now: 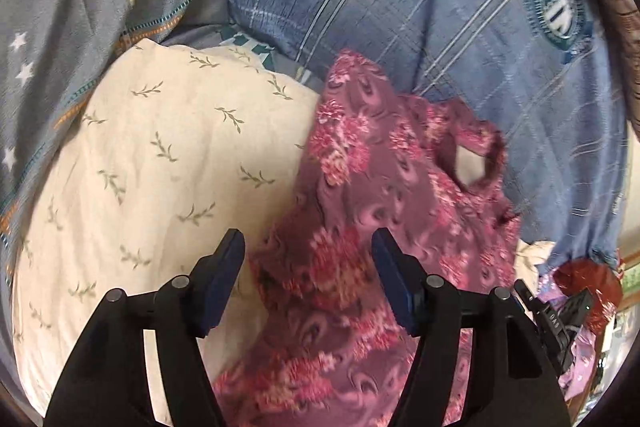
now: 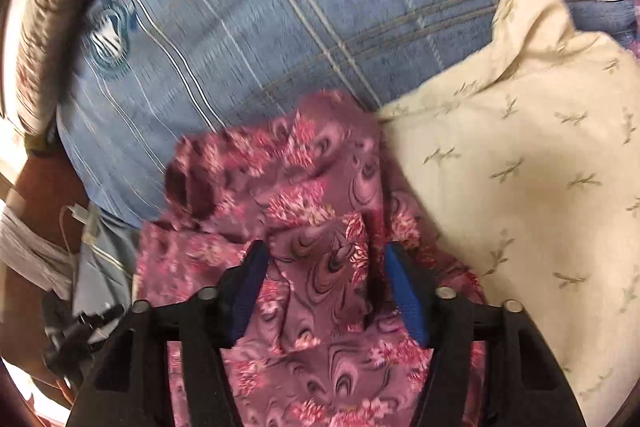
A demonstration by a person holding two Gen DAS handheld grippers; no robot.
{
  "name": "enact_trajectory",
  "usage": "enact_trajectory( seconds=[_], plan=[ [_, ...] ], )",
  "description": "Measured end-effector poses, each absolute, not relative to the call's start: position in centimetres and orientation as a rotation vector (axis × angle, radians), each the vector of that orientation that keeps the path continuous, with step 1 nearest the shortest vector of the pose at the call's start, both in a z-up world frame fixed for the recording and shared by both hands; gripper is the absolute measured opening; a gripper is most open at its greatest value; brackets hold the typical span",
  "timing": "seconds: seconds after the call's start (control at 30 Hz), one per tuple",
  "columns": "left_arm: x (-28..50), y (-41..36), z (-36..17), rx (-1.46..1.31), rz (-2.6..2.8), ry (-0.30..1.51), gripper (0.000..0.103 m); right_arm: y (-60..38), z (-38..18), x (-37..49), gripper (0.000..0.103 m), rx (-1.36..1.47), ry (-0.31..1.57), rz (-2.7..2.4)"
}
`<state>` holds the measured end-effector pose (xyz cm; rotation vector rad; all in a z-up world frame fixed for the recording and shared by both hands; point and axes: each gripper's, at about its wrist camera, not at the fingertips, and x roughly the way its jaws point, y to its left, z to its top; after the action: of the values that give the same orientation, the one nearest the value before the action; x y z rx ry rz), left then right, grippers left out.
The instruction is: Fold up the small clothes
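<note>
the left gripper (image 1: 308,247) and the right gripper (image 2: 326,259) were both seen with jaws spread wide, nothing grasped between them. the pink floral garment (image 1: 360,227) was found crumpled beneath both, lying on the blue checked bedsheet (image 1: 400,7) and touching the edge of the cream leaf-print pillow (image 1: 160,167), partly overlapping it.
</note>
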<state>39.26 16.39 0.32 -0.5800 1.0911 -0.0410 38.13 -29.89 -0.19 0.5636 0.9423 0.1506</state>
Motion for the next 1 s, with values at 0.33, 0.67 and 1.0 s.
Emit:
enact_trajectory(
  seconds=[0.33, 0.67, 1.0],
  plan=[
    [41.5, 14.9, -1.3, -0.480, 0.001, 1.081, 0.065, -31.1, 4.5, 39.3, 0.004, 0.458, 0.762, 0.160],
    [41.1, 15.1, -0.6, -0.489, -0.070, 1.046, 0.065, -33.6, 0.2, 39.8, 0.031, 0.610, 0.849, 0.187],
    [40.6, 13.4, -1.3, -0.401, -0.015, 1.073, 0.018, -31.3, 1.3, 38.6, 0.006, 0.499, 0.803, 0.223]
  ],
)
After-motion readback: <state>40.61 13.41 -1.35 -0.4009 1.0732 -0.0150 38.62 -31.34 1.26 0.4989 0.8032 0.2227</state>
